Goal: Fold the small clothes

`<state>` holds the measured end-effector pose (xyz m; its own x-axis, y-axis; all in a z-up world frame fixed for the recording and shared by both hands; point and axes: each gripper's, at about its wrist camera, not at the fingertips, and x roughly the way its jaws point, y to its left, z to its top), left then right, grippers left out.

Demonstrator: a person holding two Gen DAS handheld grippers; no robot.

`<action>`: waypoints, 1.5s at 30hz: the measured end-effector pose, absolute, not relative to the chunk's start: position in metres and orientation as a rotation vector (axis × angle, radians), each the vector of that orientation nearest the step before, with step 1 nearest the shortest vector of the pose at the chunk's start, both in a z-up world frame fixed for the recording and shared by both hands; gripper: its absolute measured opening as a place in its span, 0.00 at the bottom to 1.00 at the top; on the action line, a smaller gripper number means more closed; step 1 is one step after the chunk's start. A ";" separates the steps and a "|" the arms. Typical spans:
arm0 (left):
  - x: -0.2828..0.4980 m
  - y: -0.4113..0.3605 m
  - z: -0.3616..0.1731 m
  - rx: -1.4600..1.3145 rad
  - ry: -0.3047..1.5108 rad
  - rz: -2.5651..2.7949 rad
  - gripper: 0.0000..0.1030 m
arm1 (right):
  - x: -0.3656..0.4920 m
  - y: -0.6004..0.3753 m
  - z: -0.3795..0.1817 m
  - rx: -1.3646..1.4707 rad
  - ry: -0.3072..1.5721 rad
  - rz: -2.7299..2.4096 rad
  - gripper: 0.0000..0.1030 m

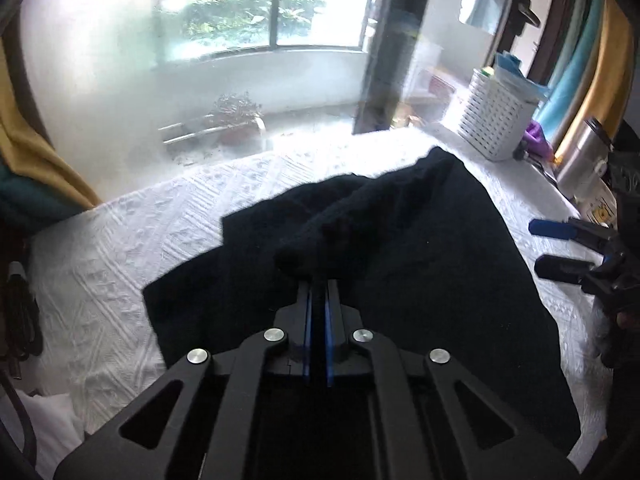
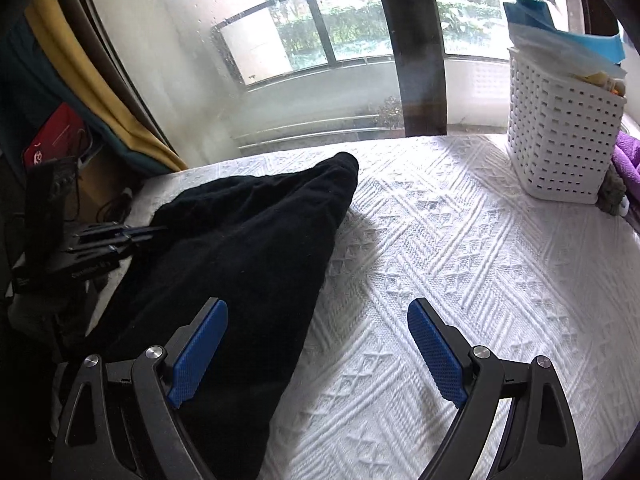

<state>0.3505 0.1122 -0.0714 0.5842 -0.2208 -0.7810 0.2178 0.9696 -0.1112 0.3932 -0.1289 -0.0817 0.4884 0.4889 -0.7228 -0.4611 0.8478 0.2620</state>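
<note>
- No brand name or label can be read: pale lettering on the body of the left claw (image 2: pixel 132 234) in the right wrist view is too blurred, and a yellow-and-white printed thing at the far right of the left wrist view is too small to make out.
- A white lattice basket (image 2: pixel 560 136) stands at the far right of the bed (image 2: pixel 460 260), stuffed with blue and pale items; a purple cloth (image 2: pixel 628 160) lies just beside it.
- A steel flask (image 1: pixel 580 156) stands near the bed's right edge in the left wrist view.
- Yellow and teal curtains (image 2: pixel 80 76) hang at the left, with a red item (image 2: pixel 52 140) below them; beyond the glass are a balcony railing and a potted plant (image 1: pixel 236 116).
- The bed's white cover has a raised diamond pattern, bare on its right half.
- The black garment (image 1: pixel 420 260) lies across the left and middle of the bed, a soft dark fabric, rumpled, with one part lifted into a ridge that ends in a corner toward the window.
- The left claw is pressed together, pinching a bunched fold of the black garment at its tips and holding it above the rest of the cloth.
- The right claw (image 2: pixel 318 352) is spread wide with nothing between its blue pads (image 2: pixel 200 352); its left pad hangs over the garment's edge, the right one over bare cover.
</note>
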 end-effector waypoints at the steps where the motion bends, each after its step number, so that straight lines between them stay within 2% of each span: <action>1: 0.349 0.115 -0.069 0.001 0.894 -0.235 0.03 | 0.395 -0.128 -0.083 0.033 0.892 0.577 0.90; 8: 0.352 0.131 -0.062 0.027 0.869 -0.174 0.04 | 0.399 -0.121 -0.086 0.009 0.892 0.584 0.90; 12: 0.349 0.130 -0.069 0.062 0.923 -0.144 0.10 | 0.400 -0.117 -0.088 -0.003 0.894 0.584 0.90; 13: 0.347 0.129 -0.068 0.068 0.926 -0.131 0.19 | 0.399 -0.115 -0.087 -0.010 0.892 0.585 0.90; 14: 0.344 0.131 -0.067 0.067 0.930 -0.118 0.36 | 0.398 -0.115 -0.087 -0.013 0.892 0.585 0.90; 15: 0.340 0.134 -0.065 0.051 0.930 -0.107 0.45 | 0.398 -0.114 -0.087 -0.013 0.892 0.584 0.90; 16: 0.336 0.138 -0.063 0.024 0.927 -0.104 0.59 | 0.399 -0.114 -0.087 -0.012 0.892 0.583 0.90; 17: 0.331 0.145 -0.061 -0.025 0.925 -0.106 0.64 | 0.399 -0.114 -0.087 -0.013 0.892 0.583 0.90; 22: 0.311 0.152 -0.060 -0.102 0.926 -0.118 0.68 | 0.400 -0.109 -0.086 -0.022 0.892 0.586 0.90; 25: 0.302 0.146 -0.067 -0.116 0.951 -0.143 0.75 | 0.401 -0.105 -0.084 -0.027 0.892 0.588 0.90; 29: 0.306 0.139 -0.085 -0.134 1.010 -0.133 0.78 | 0.402 -0.101 -0.084 -0.032 0.892 0.592 0.90; 37: 0.307 0.133 -0.088 -0.232 1.018 -0.200 0.78 | 0.404 -0.096 -0.087 -0.037 0.898 0.594 0.90; 45: 0.302 0.133 -0.077 -0.146 1.001 -0.139 0.78 | 0.411 -0.089 -0.097 -0.042 0.921 0.589 0.90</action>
